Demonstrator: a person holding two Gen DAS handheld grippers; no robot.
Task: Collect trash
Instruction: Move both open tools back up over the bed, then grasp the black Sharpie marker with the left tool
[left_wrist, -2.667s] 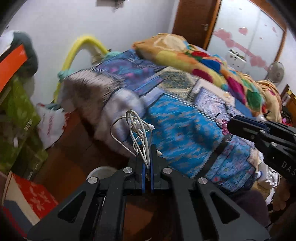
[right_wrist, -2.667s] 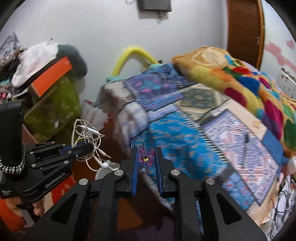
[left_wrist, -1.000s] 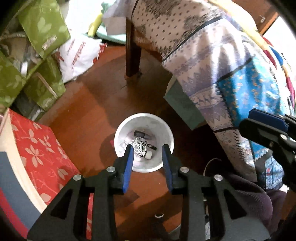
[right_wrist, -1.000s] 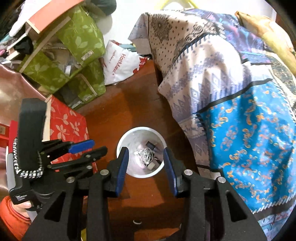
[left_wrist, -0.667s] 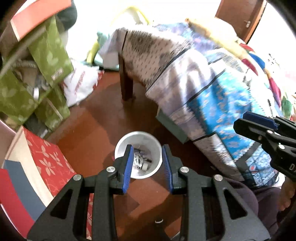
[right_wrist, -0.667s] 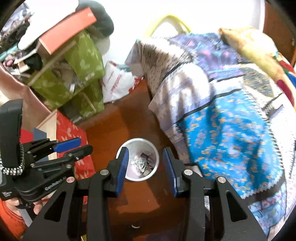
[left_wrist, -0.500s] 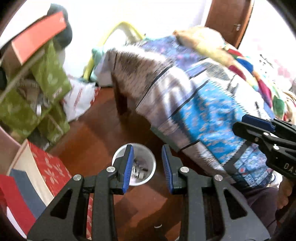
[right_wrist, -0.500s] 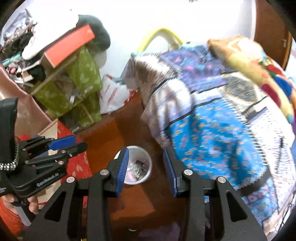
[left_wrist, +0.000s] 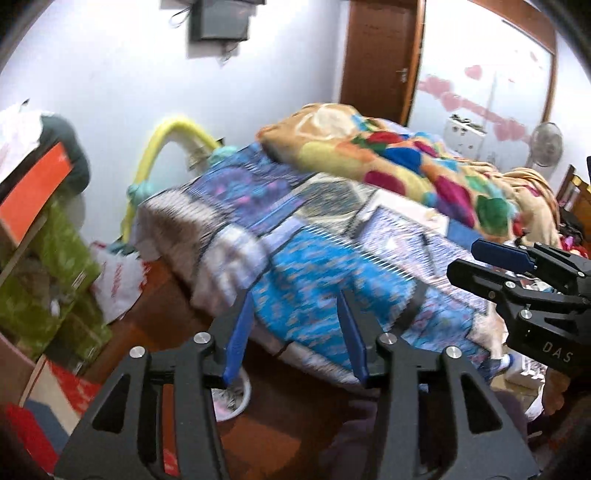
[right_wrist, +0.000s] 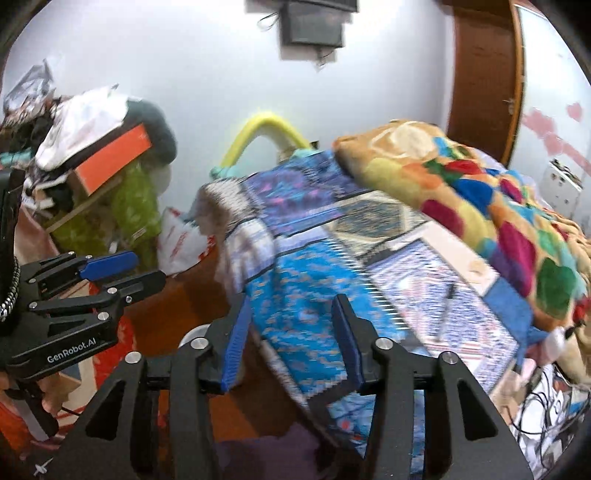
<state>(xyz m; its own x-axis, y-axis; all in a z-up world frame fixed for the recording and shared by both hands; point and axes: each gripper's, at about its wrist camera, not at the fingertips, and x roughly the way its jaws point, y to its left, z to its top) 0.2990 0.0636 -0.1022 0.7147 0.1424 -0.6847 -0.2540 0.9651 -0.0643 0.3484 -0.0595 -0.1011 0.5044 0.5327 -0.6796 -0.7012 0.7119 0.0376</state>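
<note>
Now both grippers empty, raised toward the bed (left_wrist: 317, 280).
Left gripper (left_wrist: 293, 332) and right gripper (right_wrist: 290, 338) gape wide, likely seeking more trash; bin (left_wrist: 236, 400) sits low by the bed, pen (right_wrist: 445, 310) lies on it.

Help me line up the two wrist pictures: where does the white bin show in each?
Left wrist: the bin sits low and left of centre, on the floor, partly behind the left gripper's left finger.
Right wrist: only a sliver of its rim shows lower left, behind the right gripper's left finger.
Shared landmark: the yellow hoop against the wall behind the bed.
</note>
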